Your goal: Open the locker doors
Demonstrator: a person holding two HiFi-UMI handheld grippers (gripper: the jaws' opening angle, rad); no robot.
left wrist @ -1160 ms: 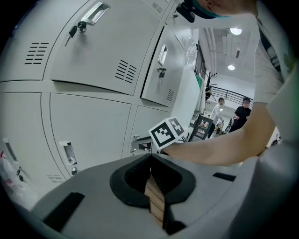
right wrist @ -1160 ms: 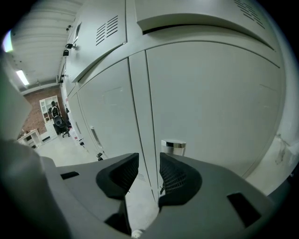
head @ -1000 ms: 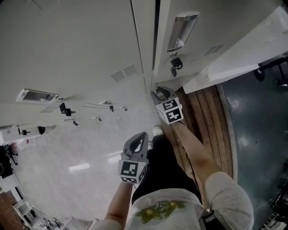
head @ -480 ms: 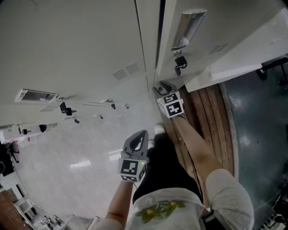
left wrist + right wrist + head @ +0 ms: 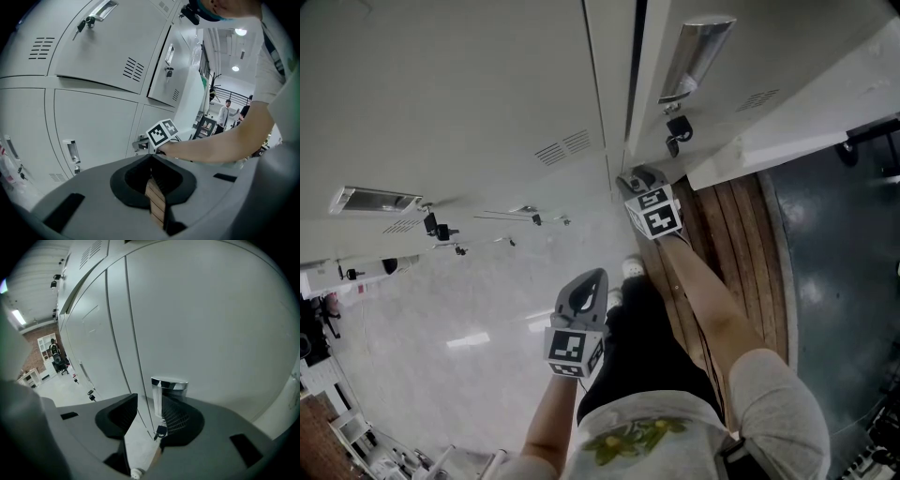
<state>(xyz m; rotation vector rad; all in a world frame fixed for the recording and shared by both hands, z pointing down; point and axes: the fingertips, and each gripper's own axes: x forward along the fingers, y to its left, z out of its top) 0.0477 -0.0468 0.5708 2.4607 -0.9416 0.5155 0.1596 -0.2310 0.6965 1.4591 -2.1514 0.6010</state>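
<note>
My right gripper [image 5: 151, 420] stands wide. Its jaws have just been opening, and the chrome handle [image 5: 168, 391] of the locker door [image 5: 220, 333] shows in the gap ahead of them, with no pad touching it. The left gripper [image 5: 153, 180] is closed on nothing and hangs apart from the lockers.

The risk I see is closing too early. Then the pads catch only the lip of the handle and slip off, or they knock the key [image 5: 161, 431] that hangs just under it.

This door is maybe a little ajar already, but the seam is dark and I am not sure. The neighbouring door [image 5: 487, 94] lies just beside the seam, so there is little side room. The door must swing toward me, where my legs and the wooden slats [image 5: 727, 225] are near.
</note>
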